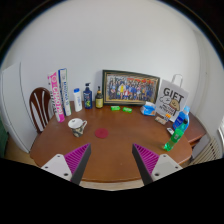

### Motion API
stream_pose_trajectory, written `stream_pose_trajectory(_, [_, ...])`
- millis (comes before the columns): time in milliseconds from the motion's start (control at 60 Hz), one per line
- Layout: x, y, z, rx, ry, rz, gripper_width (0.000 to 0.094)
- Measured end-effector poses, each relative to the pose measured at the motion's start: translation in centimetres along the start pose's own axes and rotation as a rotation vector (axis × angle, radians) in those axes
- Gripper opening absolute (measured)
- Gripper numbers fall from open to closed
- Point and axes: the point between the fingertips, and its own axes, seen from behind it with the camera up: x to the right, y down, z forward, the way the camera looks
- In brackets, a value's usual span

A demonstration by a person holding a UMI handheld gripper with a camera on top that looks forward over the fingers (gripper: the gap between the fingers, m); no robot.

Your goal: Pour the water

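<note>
"GIFT" is read on a far-right bag (174, 98); the cup (77, 125) (far left) lies beyond the wide-open, empty tool (110, 160).

Round wooden table (110, 140) with cup (77, 125), bottles (88, 97), framed picture (130, 87).

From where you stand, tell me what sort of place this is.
Probably a home dining corner: a round wooden table against a white wall, a wooden chair beside it, a framed picture on it. The gripper is open.
</note>
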Motion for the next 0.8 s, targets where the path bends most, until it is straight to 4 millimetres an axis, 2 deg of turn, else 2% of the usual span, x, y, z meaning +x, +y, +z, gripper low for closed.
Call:
stream_pose_trajectory(133, [2.1,0.7,0.2,-0.006,0.016,0.014,0.0853])
stream_pose_trajectory(250, [5.6,1.8,0.8,-0.003,0.016,0.025,0.0854])
stream_pose_trajectory(333, [8.8,2.6,1.6,0.012,0.028,0.024,0.0857])
stream_pose_trajectory(450, [14.2,4.4,3.3,0.025,0.034,0.033,0.0857])
stream_pose_trajectory(650, [24.0,7.5,7.5,0.058,0.045,0.034,0.0860])
stream_pose_trajectory(800, [30.4,8.6,11.2,0.105,0.038,0.029,0.0862])
